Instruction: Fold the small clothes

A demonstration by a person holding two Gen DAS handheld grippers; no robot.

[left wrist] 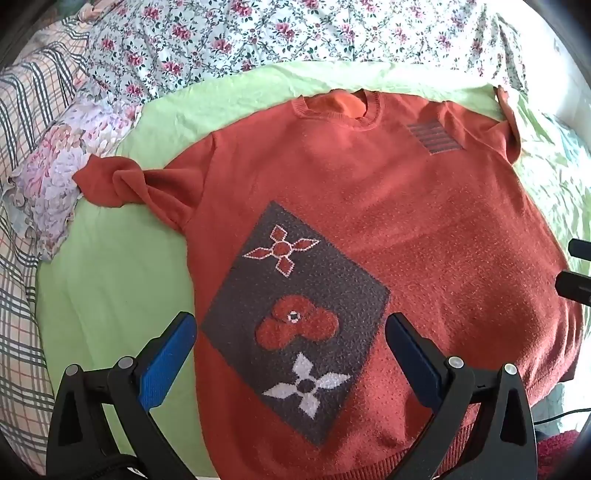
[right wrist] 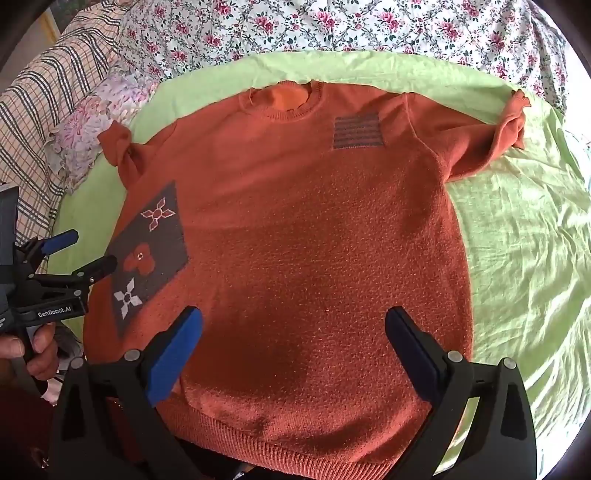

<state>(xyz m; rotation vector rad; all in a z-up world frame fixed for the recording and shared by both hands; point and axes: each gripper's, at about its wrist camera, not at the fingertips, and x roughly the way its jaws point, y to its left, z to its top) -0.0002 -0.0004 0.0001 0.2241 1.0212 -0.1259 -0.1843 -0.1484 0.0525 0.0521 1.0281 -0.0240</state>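
An orange knit sweater (left wrist: 406,229) (right wrist: 314,240) lies spread flat, front up, on a light green sheet (left wrist: 110,288) (right wrist: 517,240). It has a grey patch with flower motifs (left wrist: 295,317) (right wrist: 147,254) and a small striped patch (left wrist: 434,138) (right wrist: 357,131) near the collar. Both sleeves are bunched at their ends. My left gripper (left wrist: 291,332) hovers open above the grey patch, nothing between its blue pads. My right gripper (right wrist: 293,325) hovers open above the sweater's lower middle, near the ribbed hem. In the right wrist view the left gripper (right wrist: 79,251) shows at the left edge, held by a hand (right wrist: 33,350).
A floral bedcover (left wrist: 258,33) (right wrist: 332,26) lies beyond the green sheet. A plaid cloth (left wrist: 22,184) (right wrist: 48,96) and a pale flowered pillow (left wrist: 62,170) (right wrist: 99,118) sit at the left. A dark red cloth (left wrist: 557,450) shows at the lower right corner.
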